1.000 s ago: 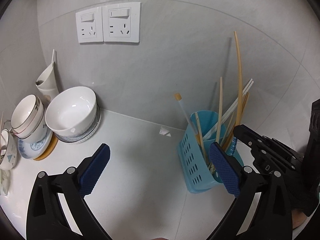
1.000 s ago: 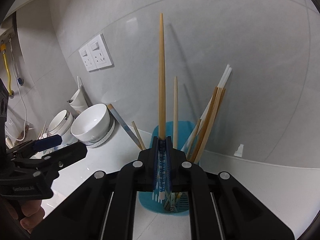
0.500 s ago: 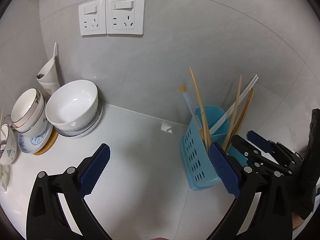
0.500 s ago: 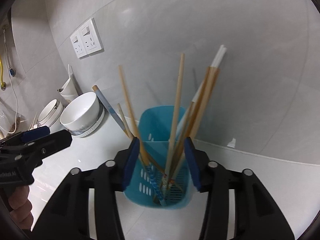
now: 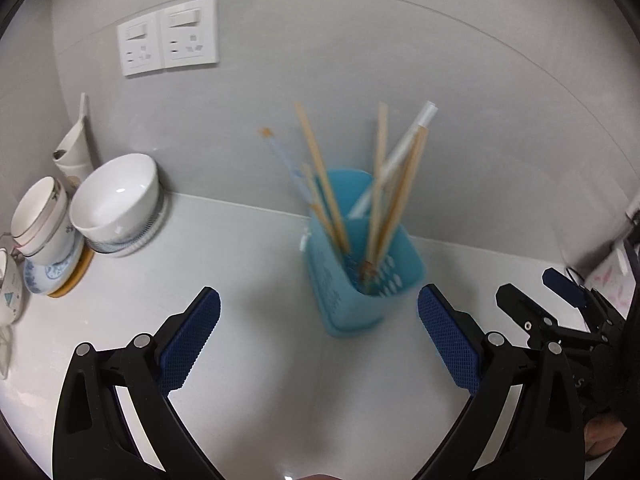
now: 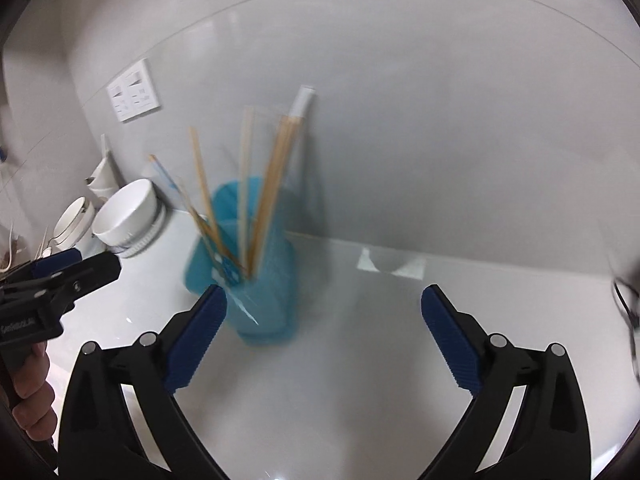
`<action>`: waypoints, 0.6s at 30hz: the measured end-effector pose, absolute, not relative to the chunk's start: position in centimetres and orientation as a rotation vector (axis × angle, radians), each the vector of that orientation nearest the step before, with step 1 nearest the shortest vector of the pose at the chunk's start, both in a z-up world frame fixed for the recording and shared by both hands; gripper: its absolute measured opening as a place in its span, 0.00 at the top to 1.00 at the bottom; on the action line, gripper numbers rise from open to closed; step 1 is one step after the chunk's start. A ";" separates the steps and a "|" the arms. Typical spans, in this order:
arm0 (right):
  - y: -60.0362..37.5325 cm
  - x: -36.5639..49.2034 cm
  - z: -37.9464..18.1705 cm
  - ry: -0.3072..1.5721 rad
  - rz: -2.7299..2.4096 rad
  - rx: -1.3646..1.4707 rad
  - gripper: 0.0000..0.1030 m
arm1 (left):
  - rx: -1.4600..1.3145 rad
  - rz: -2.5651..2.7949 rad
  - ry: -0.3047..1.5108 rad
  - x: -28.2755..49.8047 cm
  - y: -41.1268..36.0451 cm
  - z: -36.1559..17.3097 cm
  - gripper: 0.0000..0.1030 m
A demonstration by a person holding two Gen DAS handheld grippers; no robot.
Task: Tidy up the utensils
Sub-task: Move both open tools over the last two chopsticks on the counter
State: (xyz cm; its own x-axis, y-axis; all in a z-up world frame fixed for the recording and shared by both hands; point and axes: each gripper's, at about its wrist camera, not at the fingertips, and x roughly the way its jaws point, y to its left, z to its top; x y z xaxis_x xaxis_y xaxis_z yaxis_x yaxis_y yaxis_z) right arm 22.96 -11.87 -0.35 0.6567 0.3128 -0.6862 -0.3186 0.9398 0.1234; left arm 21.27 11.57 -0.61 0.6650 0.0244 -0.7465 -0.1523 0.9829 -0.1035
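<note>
A blue perforated utensil holder (image 5: pixel 356 280) stands on the white counter by the wall, with several wooden and white chopsticks (image 5: pixel 320 176) sticking up out of it. It also shows in the right wrist view (image 6: pixel 256 276), blurred. My left gripper (image 5: pixel 318 334) is open and empty, just in front of the holder. My right gripper (image 6: pixel 322 330) is open and empty, to the right of the holder and drawn back from it. The right gripper also shows at the right edge of the left wrist view (image 5: pixel 560 300).
White bowls (image 5: pixel 116 200) and cups (image 5: pixel 40 216) are stacked on plates at the left by the wall. A white folded holder (image 5: pixel 74 148) leans in the corner. Wall sockets (image 5: pixel 170 36) sit above. The counter (image 5: pixel 260 380) stretches in front of the holder.
The right gripper let go of the long wooden chopstick into the holder, opened wide and drew back to the right. The left gripper swung to face the holder.
</note>
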 end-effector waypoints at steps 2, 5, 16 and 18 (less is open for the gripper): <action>-14.0 22.2 -0.7 0.786 0.319 0.002 0.08 | -0.156 0.065 0.849 20.8 9.8 -0.8 0.06; -18.0 20.8 -1.3 0.800 0.215 -0.011 0.08 | -0.132 0.005 0.873 20.2 6.2 -1.4 0.06; -32.6 16.4 -4.0 0.911 0.035 0.006 0.08 | -0.117 -0.152 0.983 19.2 -7.0 -4.6 0.06; -34.7 15.8 -5.0 0.941 0.005 0.002 0.08 | -0.092 -0.171 1.007 18.7 -9.7 -5.6 0.06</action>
